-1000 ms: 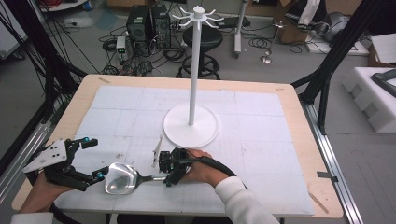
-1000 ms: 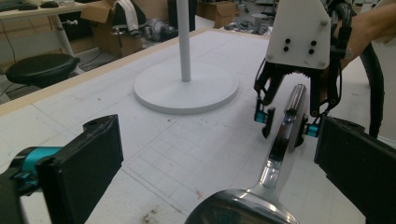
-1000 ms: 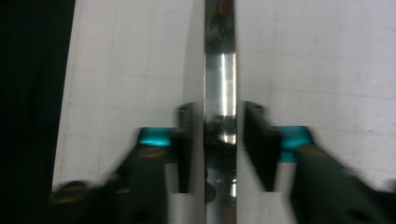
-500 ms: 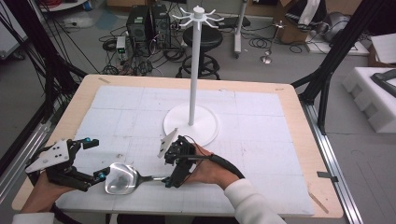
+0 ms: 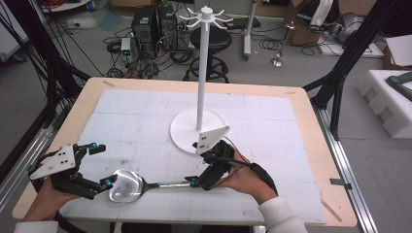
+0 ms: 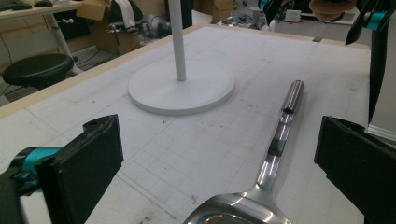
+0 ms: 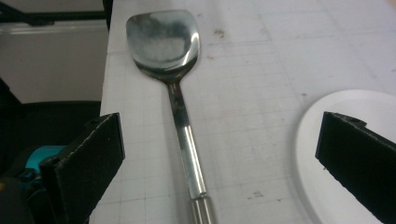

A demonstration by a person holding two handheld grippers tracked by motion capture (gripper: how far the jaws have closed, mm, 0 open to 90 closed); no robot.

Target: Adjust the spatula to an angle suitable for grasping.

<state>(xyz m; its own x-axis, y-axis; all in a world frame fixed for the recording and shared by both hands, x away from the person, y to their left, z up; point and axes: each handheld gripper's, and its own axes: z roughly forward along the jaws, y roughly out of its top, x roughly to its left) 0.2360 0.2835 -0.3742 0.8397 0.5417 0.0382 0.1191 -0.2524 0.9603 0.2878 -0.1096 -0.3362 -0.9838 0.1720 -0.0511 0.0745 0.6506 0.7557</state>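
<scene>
Now — white gridded mat | wooden table | cluttered cables behind

- High view: looks forward and down over the whole table, from afar
- Left gripper view: low and close, faces the stand
- Right gripper view: close, looks down
- All share the spatula
</scene>
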